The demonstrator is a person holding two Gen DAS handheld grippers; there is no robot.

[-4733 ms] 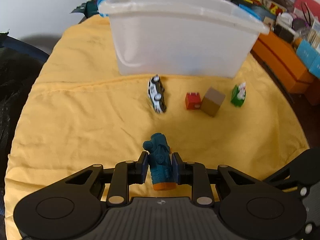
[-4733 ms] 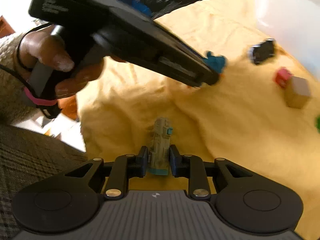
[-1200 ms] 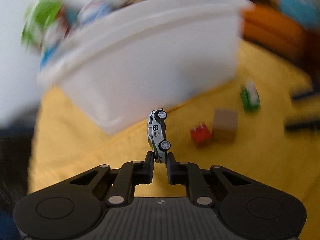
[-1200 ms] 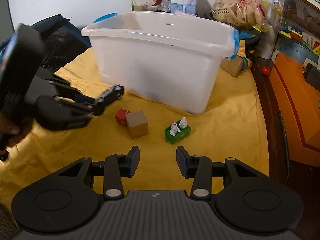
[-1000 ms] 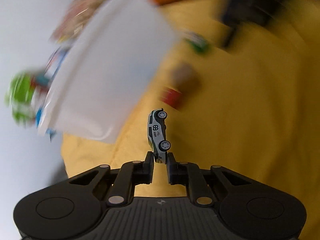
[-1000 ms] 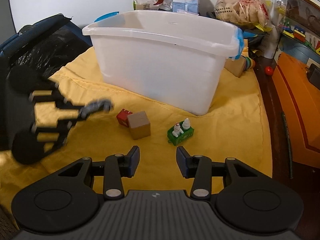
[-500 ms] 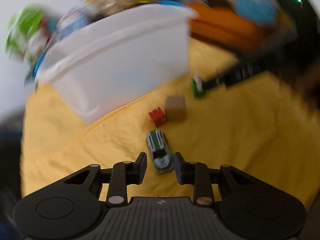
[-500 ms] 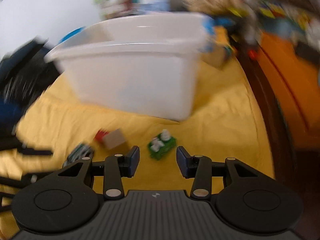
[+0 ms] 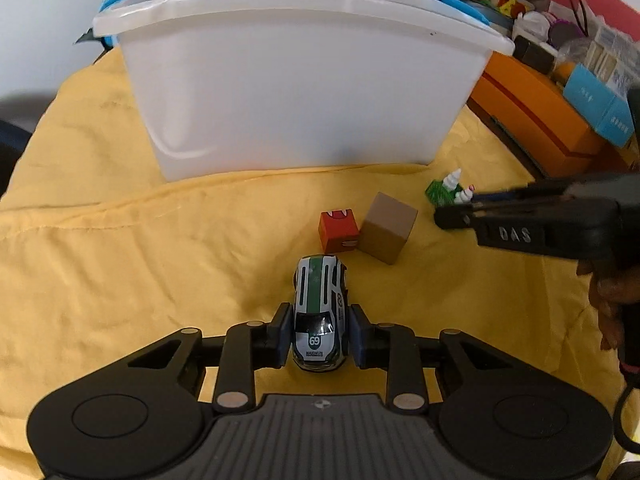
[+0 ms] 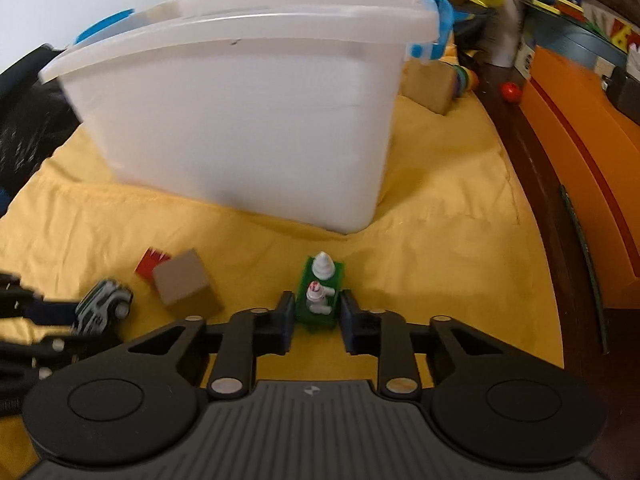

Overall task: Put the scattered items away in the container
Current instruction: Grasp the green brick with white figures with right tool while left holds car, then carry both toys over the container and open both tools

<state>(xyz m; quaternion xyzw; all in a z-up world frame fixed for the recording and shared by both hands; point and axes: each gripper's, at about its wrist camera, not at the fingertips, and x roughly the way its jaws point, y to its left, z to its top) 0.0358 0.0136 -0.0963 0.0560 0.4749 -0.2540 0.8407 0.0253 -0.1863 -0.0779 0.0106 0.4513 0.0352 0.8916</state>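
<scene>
- Left hand-held gripper (image 9: 319,334): jaws partly open, straddling the toy car (image 9: 320,312) at its rear flanks; slim gaps visible on both sides, so bracketed, not gripped.
- Toy car resting on the yellow cloth (image 9: 120,260), nose pointing away toward the white container (image 9: 296,92) well ahead.
- Likely light, rigid and smooth-sided; wheels free to roll, so best pinched across the body sides rather than on the wheels.
- Right hand-held gripper (image 10: 316,312): jaws partly open around the green brick (image 10: 320,294) with two small white figures; pads close beside it, contact not certain.
- Brick probably light and stiff; flat side walls the safest hold, the protruding figures best avoided.
- Red block (image 9: 339,230) and brown cube (image 9: 388,227) touching each other just ahead of the left hand-held gripper.
- Both tools held low and level, pointed at the container.
</scene>
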